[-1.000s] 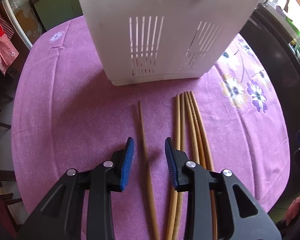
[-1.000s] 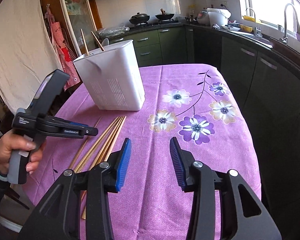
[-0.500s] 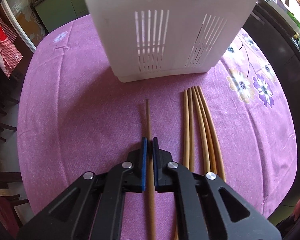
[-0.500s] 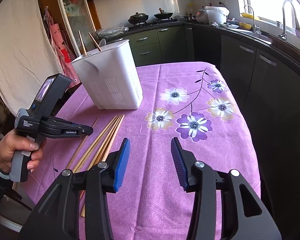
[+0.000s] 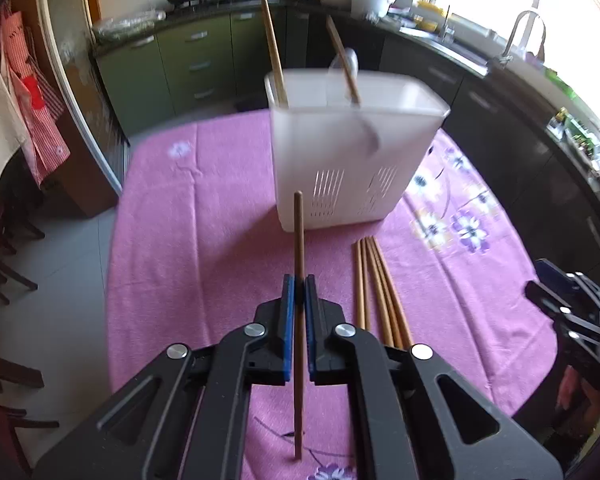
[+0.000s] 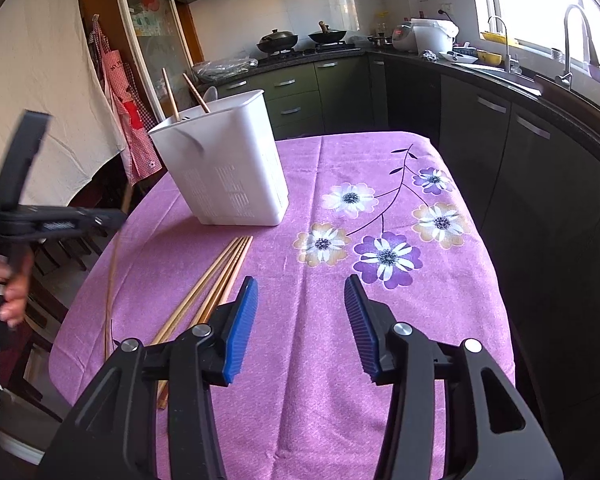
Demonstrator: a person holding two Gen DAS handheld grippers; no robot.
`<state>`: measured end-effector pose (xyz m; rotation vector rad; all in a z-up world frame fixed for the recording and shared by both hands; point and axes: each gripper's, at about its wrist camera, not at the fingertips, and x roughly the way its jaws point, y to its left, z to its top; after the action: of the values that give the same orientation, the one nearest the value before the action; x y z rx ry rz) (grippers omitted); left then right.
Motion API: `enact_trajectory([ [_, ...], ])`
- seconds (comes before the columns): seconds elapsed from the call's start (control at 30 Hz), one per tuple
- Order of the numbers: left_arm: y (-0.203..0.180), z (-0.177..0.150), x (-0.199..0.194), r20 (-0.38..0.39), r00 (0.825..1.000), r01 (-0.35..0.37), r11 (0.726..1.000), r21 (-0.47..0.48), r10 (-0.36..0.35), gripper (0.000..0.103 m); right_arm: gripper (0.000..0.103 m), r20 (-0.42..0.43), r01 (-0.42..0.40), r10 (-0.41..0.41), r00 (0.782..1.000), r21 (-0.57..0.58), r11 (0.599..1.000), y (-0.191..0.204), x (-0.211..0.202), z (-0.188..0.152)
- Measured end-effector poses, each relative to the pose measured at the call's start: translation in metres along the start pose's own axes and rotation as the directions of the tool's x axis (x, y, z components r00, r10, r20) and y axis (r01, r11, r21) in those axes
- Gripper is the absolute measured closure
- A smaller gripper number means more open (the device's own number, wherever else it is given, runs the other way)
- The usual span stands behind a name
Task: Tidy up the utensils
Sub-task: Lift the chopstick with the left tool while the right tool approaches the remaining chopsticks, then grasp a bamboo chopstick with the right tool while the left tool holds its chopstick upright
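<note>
We take the white utensil holder as our landmark: it stands on the purple flowered tablecloth, with two sticks and what looks like a spoon already standing in it. In front of it, slightly to its right in the left wrist view, four loose chopsticks lie bunched on the cloth. Our left gripper is clamped on a single dark chopstick, raised off the cloth and pointing toward the holder's slotted wall. The grip sits near mid-length on a thin round stick, so it could pivot or slip and its tip strike the holder's rim instead of clearing it. Our right gripper is empty with its jaws opening, near the loose bunch, which a careless nudge could scatter.
</note>
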<state>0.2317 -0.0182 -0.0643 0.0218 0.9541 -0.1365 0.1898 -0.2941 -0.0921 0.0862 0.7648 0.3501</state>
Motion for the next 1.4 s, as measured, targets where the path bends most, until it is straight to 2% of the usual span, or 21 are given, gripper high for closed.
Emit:
enact_trajectory([
  [0.33, 0.005, -0.016, -0.059, 0.135, 0.991, 0.004, 1.000, 0.021, -0.006, 0.098, 0.057, -0.030, -0.015, 0.014, 0.999, -0.024, 1.000, 0.011, 0.007, 0.003],
  [0.5, 0.006, -0.026, -0.069, 0.160, 0.987, 0.006, 0.999, 0.035, -0.011, 0.098, 0.056, -0.115, -0.048, 0.042, 0.992, -0.058, 0.997, 0.023, 0.035, 0.013],
  [0.63, 0.008, -0.031, -0.075, 0.170, 0.985, 0.017, 0.999, 0.039, -0.023, 0.098, 0.058, -0.198, -0.058, 0.041, 0.979, -0.078, 0.995, 0.029, 0.071, 0.026],
  [0.67, 0.009, -0.032, -0.075, 0.172, 0.985, 0.018, 0.999, 0.039, -0.025, 0.098, 0.065, -0.219, -0.054, 0.036, 0.975, -0.076, 0.996, 0.030, 0.082, 0.030],
  [0.7, 0.009, -0.033, -0.076, 0.173, 0.985, 0.019, 0.999, 0.040, -0.026, 0.098, 0.069, -0.242, -0.050, 0.032, 0.970, -0.070, 0.996, 0.030, 0.093, 0.032],
  [0.83, 0.011, -0.035, -0.079, 0.175, 0.984, 0.023, 0.999, 0.048, -0.031, 0.098, 0.076, -0.303, -0.053, 0.034, 0.952, -0.056, 0.997, 0.035, 0.125, 0.035],
  [0.93, 0.011, -0.035, -0.078, 0.175, 0.984, 0.025, 0.998, 0.054, -0.034, 0.098, 0.077, -0.345, -0.071, 0.051, 0.937, -0.046, 0.996, 0.041, 0.142, 0.036],
  [1.13, 0.011, -0.036, -0.077, 0.182, 0.983, 0.027, 0.998, 0.057, -0.037, 0.098, 0.078, -0.384, -0.041, 0.003, 0.923, -0.093, 0.995, 0.054, 0.161, 0.036],
  [1.23, 0.011, -0.037, -0.077, 0.182, 0.983, 0.027, 0.998, 0.057, -0.037, 0.098, 0.078, -0.390, -0.043, 0.000, 0.921, -0.100, 0.994, 0.058, 0.165, 0.036],
  [1.4, 0.012, -0.037, -0.077, 0.183, 0.982, 0.030, 0.998, 0.060, -0.041, 0.098, 0.078, -0.389, -0.011, -0.049, 0.920, -0.149, 0.989, 0.070, 0.164, 0.035],
])
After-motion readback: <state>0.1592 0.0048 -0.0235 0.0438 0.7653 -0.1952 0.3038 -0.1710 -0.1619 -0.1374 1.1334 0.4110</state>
